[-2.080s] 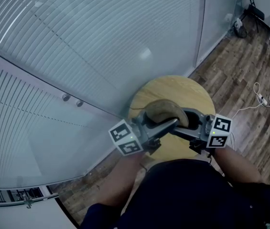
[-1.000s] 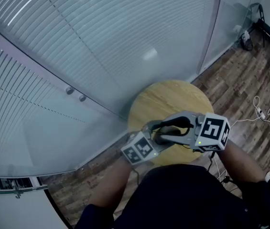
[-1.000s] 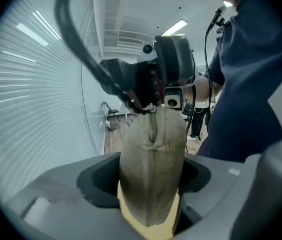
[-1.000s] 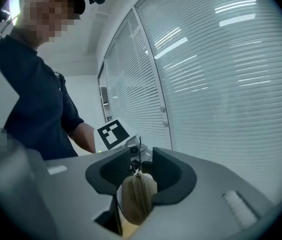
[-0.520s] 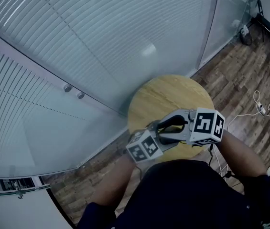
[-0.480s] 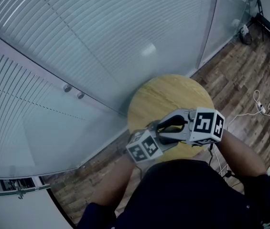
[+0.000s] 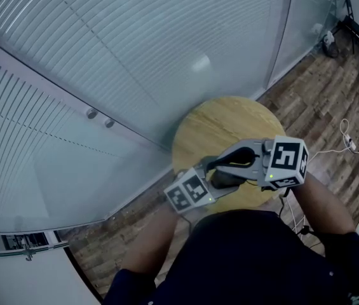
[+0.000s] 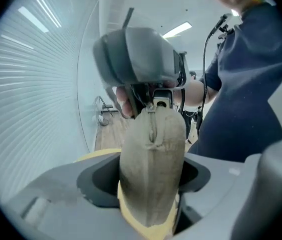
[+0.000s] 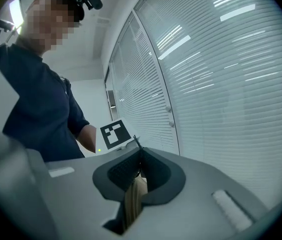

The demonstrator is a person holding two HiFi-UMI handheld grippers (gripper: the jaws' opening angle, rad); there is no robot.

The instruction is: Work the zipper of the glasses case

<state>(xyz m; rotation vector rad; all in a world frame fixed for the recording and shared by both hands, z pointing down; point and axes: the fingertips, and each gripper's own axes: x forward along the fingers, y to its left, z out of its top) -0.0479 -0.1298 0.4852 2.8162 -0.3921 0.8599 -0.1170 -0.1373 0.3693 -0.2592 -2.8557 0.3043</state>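
The tan glasses case (image 8: 153, 159) stands on end between the jaws of my left gripper (image 8: 150, 194), which is shut on it. In the head view the case (image 7: 227, 178) is a dark shape between the two marker cubes, over the near edge of the round wooden table (image 7: 223, 129). My right gripper (image 8: 148, 101) reaches in from beyond and pinches the zipper pull (image 8: 151, 107) at the case's top end. Its jaws have just been closing, and in the right gripper view they stand together with a tan strip (image 9: 132, 200) between them. Most of the zipper line is hidden.
A glass wall with blinds (image 7: 103, 56) curves behind and to the left of the table. Wooden floor (image 7: 319, 88) lies to the right, with cables (image 7: 351, 135) on it. The person's dark blue torso (image 7: 249, 259) fills the near side.
Two seconds ago the case showed as a tan oval between the side-by-side grippers. Now the right gripper lies across it and hides it. Over the last second both hands stayed almost in place.
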